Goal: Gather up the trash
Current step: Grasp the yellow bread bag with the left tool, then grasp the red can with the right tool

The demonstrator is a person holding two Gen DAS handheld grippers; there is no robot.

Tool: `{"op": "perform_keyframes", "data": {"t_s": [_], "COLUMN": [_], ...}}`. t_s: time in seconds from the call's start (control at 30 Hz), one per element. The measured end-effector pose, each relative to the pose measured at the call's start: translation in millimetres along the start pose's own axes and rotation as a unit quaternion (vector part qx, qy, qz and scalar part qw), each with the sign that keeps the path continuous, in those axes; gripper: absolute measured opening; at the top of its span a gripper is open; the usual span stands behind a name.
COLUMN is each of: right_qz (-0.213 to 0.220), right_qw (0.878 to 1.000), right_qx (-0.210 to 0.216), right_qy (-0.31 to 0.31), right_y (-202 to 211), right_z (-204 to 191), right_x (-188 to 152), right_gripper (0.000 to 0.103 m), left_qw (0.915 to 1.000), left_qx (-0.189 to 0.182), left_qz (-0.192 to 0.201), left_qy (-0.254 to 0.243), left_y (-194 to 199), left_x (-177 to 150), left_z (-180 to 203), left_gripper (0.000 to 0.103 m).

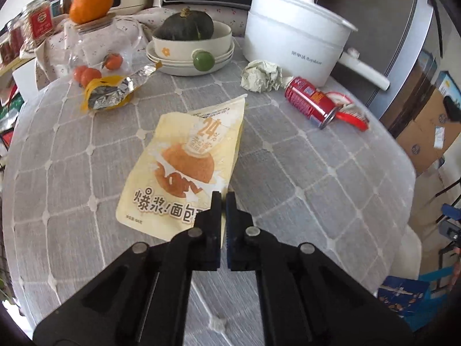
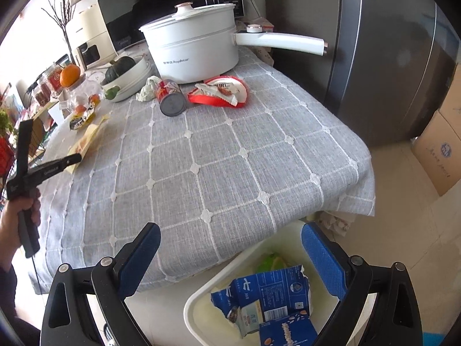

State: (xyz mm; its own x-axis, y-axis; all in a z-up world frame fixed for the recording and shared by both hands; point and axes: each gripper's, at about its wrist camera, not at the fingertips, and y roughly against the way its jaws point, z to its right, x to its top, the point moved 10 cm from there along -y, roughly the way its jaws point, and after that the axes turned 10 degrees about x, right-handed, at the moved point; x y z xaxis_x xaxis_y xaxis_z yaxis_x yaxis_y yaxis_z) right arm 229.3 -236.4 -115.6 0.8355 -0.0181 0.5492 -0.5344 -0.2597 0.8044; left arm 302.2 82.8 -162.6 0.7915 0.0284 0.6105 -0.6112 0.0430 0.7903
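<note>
While the left gripper (image 1: 221, 199) sits low over the grey checked tablecloth (image 1: 317, 187), the notes run as follows.

Left tongs: fingers drawn together on the near right corner of the yellow bread wrapper (image 1: 184, 167), which lies flat on the cloth (a thin slit shows between the pads, the wrapper's edge in it).

Right tongs: right gripper (image 2: 230, 242) spread wide apart, nothing between the blue pads (image 2: 322, 259); it hangs over the near edge of the table, above the white bin (image 2: 201, 297).

Bin contents: torn blue cartons (image 2: 268, 291) and something green behind them (too hidden to name).

Trash on the table, far side: crumpled paper ball (image 1: 260, 75), red can (image 1: 309, 101) on its side just right of it, red-and-white wrapper (image 2: 222, 90) touching the can's right side.

Trash on the table, far left: foil-lined yellow packet (image 1: 111, 95), near small oranges (image 1: 86, 75).

Not trash: white electric pot (image 1: 291, 40) at the far right, stacked bowls with a dark squash (image 1: 187, 26).
</note>
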Motion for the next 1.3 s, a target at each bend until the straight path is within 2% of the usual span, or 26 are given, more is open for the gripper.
{"op": "perform_keyframes", "data": {"t_s": [0.1,0.2,0.37,0.57,0.83,0.9,1.0,1.03,1.07,1.2,1.3], "right_qz": [0.02,0.036,0.051,0.056,0.042,0.037,0.022,0.02,0.02,0.029,0.035], "right_qw": [1.0,0.999,0.995,0.989,0.99,0.99,0.991,0.991,0.991,0.991,0.991], "right_qx": [0.013,0.023,0.043,0.065,0.057,0.054,0.052,0.053,0.056,0.067,0.077], "right_qy": [0.0,0.025,0.078,0.117,0.123,0.123,0.123,0.121,0.117,0.109,0.102], "right_y": [-1,-10,-51,-110,-175,-188,-205,-210,-212,-207,-188], "right_z": [-13,-33,-72,-104,-100,-97,-94,-93,-92,-93,-94], "right_x": [16,38,82,130,163,166,166,167,166,164,160], "right_gripper": [0.1,0.099,0.098,0.095,0.094,0.09,0.076,0.069,0.057,0.055,0.054], "left_qw": [0.9996,0.9984,0.9924,0.9917,0.9933,0.9933,0.9933,0.9932,0.9932,0.9931,0.9923], "left_qx": [-0.017,-0.031,-0.062,-0.059,-0.04,-0.036,-0.029,-0.027,-0.025,-0.024,-0.042], "left_qz": [0.015,0.029,0.048,0.062,0.055,0.056,0.057,0.057,0.057,0.059,0.061], "left_qy": [0.019,0.036,0.095,0.096,0.094,0.095,0.097,0.097,0.098,0.099,0.099], "left_y": [25,43,61,59,45,44,45,44,45,47,53], "left_x": [-7,-6,10,20,18,17,18,17,17,18,22], "left_z": [-8,-18,-39,-46,-62,-66,-70,-71,-72,-70,-61], "left_gripper": [0.002,0.002,0.002,0.002,0.001,0.001,0.001,0.001,0.001,0.001,0.001]}}
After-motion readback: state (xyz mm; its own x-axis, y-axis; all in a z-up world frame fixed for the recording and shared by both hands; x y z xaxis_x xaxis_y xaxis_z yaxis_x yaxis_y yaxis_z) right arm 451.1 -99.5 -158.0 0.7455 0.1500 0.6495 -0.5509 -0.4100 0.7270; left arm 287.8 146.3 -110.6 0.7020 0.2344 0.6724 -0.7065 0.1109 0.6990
